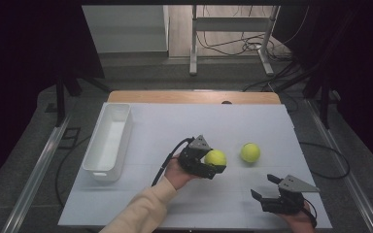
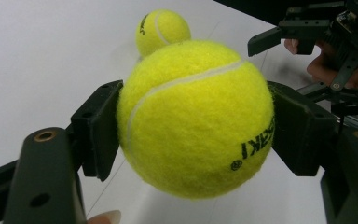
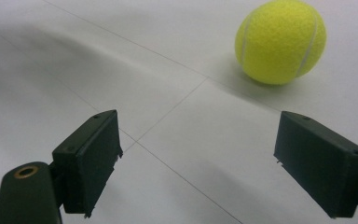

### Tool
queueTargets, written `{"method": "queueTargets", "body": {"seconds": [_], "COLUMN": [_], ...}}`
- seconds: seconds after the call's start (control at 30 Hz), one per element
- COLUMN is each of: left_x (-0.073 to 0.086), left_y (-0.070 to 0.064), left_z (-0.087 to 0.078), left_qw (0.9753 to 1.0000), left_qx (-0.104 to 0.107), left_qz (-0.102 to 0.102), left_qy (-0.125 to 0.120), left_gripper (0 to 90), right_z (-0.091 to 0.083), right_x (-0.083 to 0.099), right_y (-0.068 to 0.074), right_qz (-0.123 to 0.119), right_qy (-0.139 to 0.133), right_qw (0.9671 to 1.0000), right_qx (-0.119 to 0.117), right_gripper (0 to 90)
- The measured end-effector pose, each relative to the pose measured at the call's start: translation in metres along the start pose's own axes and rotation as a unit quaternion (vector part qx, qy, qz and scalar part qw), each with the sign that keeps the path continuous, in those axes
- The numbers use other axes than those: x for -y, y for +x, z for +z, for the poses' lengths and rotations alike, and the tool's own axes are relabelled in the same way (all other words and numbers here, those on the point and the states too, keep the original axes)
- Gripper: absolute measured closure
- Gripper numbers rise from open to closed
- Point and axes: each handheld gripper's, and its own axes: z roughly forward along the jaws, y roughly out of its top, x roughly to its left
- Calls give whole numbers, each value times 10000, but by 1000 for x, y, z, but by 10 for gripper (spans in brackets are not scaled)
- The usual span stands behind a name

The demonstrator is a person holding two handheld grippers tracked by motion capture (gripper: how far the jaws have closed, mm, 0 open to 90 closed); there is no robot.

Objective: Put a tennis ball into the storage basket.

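My left gripper (image 1: 215, 163) is shut on a yellow tennis ball (image 1: 215, 157) near the middle of the white table (image 1: 184, 126). In the left gripper view that held ball (image 2: 196, 116) sits squeezed between both black jaws, lifted off the table. A second tennis ball (image 1: 250, 152) rests on the table just to the right; this loose ball (image 2: 162, 30) lies beyond the held one, and it (image 3: 281, 41) lies ahead of my right gripper (image 3: 198, 161). My right gripper (image 1: 265, 186) stands open near the front right edge, nothing between its jaws.
A long white bin (image 1: 108, 141) stands along the table's left side. Cables (image 1: 252, 46) and a metal stand's legs (image 1: 193, 48) lie on the floor beyond the far edge. A cream sleeve (image 1: 141, 211) comes in from the bottom.
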Motion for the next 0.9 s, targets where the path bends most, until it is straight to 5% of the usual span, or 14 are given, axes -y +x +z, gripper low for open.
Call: {"method": "queueTargets", "body": {"seconds": [0.9], "left_x": [-2], "left_y": [14], "left_z": [-28], "left_qw": [9993], "left_qx": [-238], "left_qz": [-100], "left_qy": [-257], "left_gripper": [262], "right_z": [0], "right_x": [0], "right_y": [0], "right_qz": [4], "right_qy": [22], "right_qw": [10000], "right_qx": [6], "right_gripper": [150]}}
